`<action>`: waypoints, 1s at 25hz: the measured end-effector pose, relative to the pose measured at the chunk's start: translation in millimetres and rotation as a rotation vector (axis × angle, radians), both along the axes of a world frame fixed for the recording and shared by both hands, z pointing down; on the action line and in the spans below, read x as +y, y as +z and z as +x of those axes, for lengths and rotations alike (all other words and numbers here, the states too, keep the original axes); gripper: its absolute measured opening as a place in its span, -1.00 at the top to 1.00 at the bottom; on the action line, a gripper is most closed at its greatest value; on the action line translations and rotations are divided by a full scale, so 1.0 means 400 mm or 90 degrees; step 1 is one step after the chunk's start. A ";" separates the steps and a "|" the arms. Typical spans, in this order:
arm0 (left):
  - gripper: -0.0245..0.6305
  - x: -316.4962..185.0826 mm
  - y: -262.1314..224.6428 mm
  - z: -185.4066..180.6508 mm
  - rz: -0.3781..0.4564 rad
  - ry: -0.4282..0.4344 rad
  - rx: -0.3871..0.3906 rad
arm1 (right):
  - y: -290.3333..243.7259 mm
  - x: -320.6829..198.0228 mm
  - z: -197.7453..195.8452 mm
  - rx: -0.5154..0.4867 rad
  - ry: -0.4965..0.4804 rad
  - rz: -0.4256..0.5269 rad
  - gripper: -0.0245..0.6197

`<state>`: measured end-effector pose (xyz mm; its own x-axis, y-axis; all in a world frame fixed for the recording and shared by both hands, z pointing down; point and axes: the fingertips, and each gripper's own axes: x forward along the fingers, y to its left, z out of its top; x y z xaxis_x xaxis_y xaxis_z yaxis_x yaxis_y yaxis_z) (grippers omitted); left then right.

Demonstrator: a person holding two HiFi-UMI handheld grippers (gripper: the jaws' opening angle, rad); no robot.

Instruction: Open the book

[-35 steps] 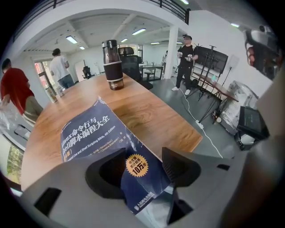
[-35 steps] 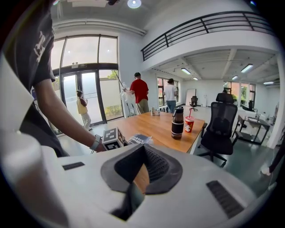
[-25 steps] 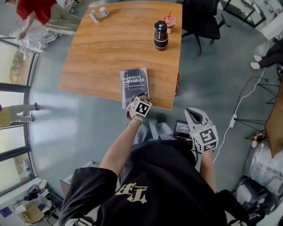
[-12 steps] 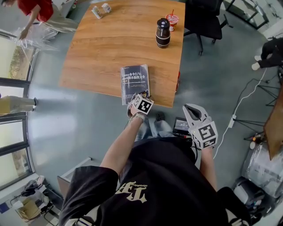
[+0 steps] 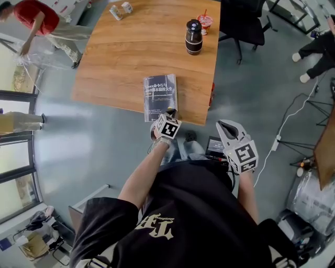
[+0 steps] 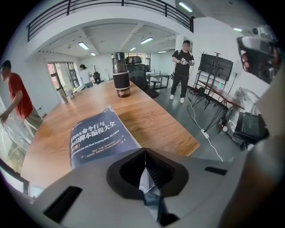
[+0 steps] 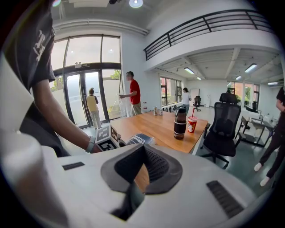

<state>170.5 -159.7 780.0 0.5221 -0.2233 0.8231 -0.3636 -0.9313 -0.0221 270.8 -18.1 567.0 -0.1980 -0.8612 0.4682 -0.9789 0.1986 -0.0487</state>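
A dark blue book (image 5: 159, 94) with white print lies closed near the front edge of the wooden table (image 5: 131, 47). My left gripper (image 5: 170, 111) is at the book's near right corner. In the left gripper view the book (image 6: 100, 136) stretches away from my left gripper (image 6: 144, 153), whose jaws have just been closing. They now meet, with a thin pale-blue strip of the cover pinched between them. My right gripper (image 5: 225, 125) hangs off the table to the right, over the floor. In its own view the right gripper (image 7: 143, 147) is shut on nothing, and the book (image 7: 140, 139) shows beyond it.
A dark bottle (image 5: 193, 37) and a red cup with a straw (image 5: 204, 22) stand at the table's far right. Two small cans (image 5: 121, 9) sit at the far edge. A black office chair (image 5: 241, 23) is past the right side. A person in red (image 5: 36, 15) stands far left.
The left gripper's jaws have closed at the book's near right corner. Neither hand has shifted noticeably, and the book lies where it did.
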 end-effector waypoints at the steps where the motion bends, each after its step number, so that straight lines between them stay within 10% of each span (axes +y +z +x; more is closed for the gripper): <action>1: 0.90 -0.003 -0.004 -0.003 0.002 -0.002 0.002 | 0.000 -0.002 0.000 0.000 -0.001 0.001 0.96; 25: 0.92 -0.054 -0.174 -0.105 -0.022 -0.108 0.161 | -0.009 -0.095 -0.063 0.002 -0.075 0.004 0.96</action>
